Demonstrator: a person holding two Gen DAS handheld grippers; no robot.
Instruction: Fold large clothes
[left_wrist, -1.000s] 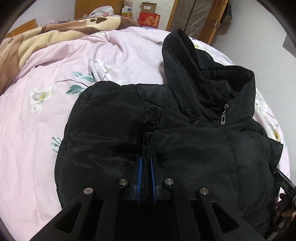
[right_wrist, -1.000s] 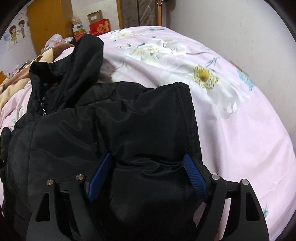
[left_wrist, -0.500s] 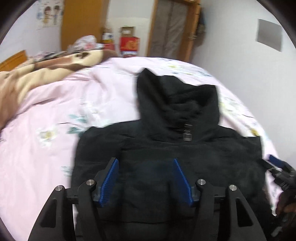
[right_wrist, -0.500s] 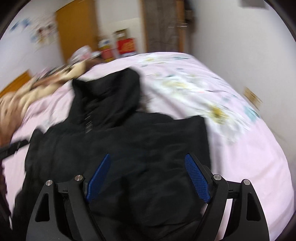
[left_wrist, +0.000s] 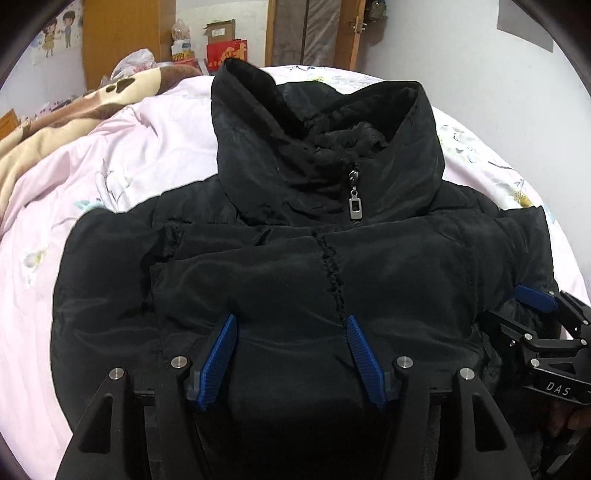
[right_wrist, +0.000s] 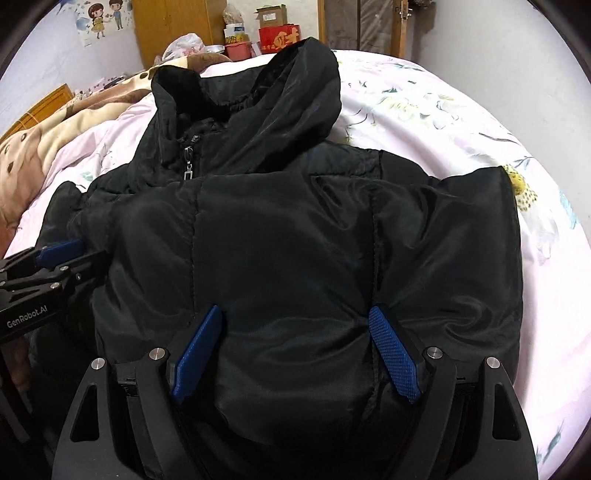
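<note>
Risk first. I have the black puffer jacket (left_wrist: 295, 266) lying front-up across the near half of the bed (left_wrist: 122, 147), hood (left_wrist: 280, 122) pointing toward the far edge, both sleeves already folded in over the chest. My left gripper (left_wrist: 291, 354) has its jaws spread and nothing pinched; the blue pads (left_wrist: 221, 350) stand apart over the lower front panel, the fabric bulging up between them. My right gripper (right_wrist: 295, 354) likewise stands wide, pads clear of a grip, over the right-hand sleeve panel.

What I expect could fail: the padded fill springs, so the folded sleeves may creep open once unweighted. The shell looks slick and glossy; a shallow pinch would likely take only the outer layer and slide. The metal zipper pull (left_wrist: 355, 205) could snag a pad during the next fold. The pink floral sheet (right_wrist: 443, 110) is wrinkled and soft, so it may drag along.

Shapes: quilted seams run vertically; hood stands stiffly, collar upright.
</note>
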